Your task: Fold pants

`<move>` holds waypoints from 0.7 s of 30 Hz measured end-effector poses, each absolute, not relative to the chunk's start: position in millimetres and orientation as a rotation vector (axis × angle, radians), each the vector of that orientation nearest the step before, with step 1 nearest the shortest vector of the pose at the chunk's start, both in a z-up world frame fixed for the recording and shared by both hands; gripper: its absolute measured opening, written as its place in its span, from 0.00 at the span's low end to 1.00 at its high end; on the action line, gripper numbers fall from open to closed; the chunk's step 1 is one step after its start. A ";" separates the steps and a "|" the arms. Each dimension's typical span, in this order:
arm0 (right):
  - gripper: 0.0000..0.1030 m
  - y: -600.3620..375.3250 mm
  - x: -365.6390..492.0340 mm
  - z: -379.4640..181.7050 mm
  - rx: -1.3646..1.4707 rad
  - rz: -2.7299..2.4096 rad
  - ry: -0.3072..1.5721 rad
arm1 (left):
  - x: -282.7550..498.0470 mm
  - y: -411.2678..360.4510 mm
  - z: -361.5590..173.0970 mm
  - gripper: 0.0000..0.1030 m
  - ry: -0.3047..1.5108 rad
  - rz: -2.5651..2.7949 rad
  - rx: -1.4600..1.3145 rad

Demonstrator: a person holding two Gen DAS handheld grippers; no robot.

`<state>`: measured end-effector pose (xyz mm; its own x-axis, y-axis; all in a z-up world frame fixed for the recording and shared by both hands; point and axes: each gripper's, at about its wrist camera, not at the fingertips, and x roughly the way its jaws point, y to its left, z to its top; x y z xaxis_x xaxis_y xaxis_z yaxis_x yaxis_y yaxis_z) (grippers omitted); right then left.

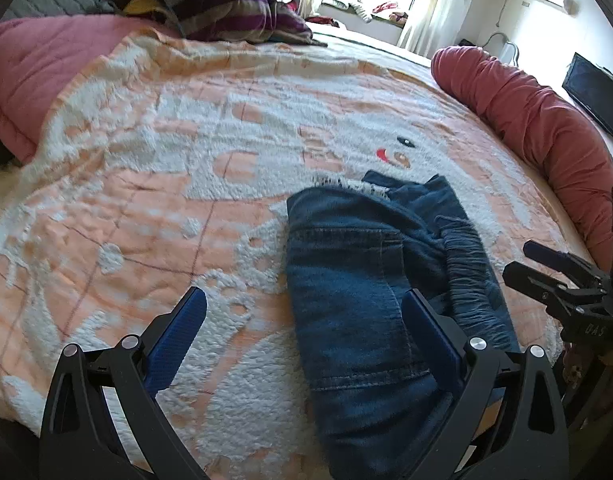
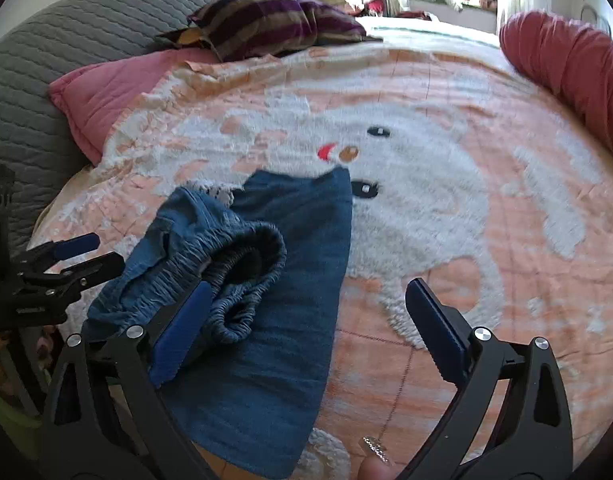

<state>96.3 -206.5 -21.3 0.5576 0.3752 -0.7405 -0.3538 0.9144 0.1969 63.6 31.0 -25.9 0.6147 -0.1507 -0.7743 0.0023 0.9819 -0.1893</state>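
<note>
Jeans (image 1: 358, 292) lay folded on blanket (image 1: 146, 168), waistband (image 2: 242, 276) bunched at 3 o'clock side. Left gripper (image 1: 304, 320) fingers spread, holding nothing. Right gripper (image 2: 306, 320) fingers spread, empty.

Folded pants on the bed
Folded blue denim pants (image 1: 362, 292) lie on the peach-and-white fleece blanket (image 1: 166, 168); striped purple-and-brown pillow (image 1: 226, 8) behind them.

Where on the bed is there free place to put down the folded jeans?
Free: the blanket left of the jeans, toward the pink pillow; also right of them, before the red bolster. Crowded: the far end, with the striped pillow.
</note>
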 end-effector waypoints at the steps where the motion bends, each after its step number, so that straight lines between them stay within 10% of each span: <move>1: 0.82 -206.2 98.5 -26.1 0.038 0.438 0.897 | 64.8 30.9 -28.4 0.95 0.904 -0.091 -0.184; 17: 0.58 -196.7 119.9 -59.0 0.153 0.559 1.012 | 80.0 19.2 -52.8 0.93 0.951 -0.155 -0.214; 21: 0.30 -188.0 114.8 -55.7 0.116 0.602 0.990 | 79.5 10.1 -52.9 0.66 0.950 -0.202 -0.213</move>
<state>114.8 -188.0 -55.7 0.4015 0.5258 -0.7499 -0.4236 0.8326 0.3569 79.5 10.1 -52.9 0.5660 -0.2633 -0.7812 0.0773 0.9604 -0.2677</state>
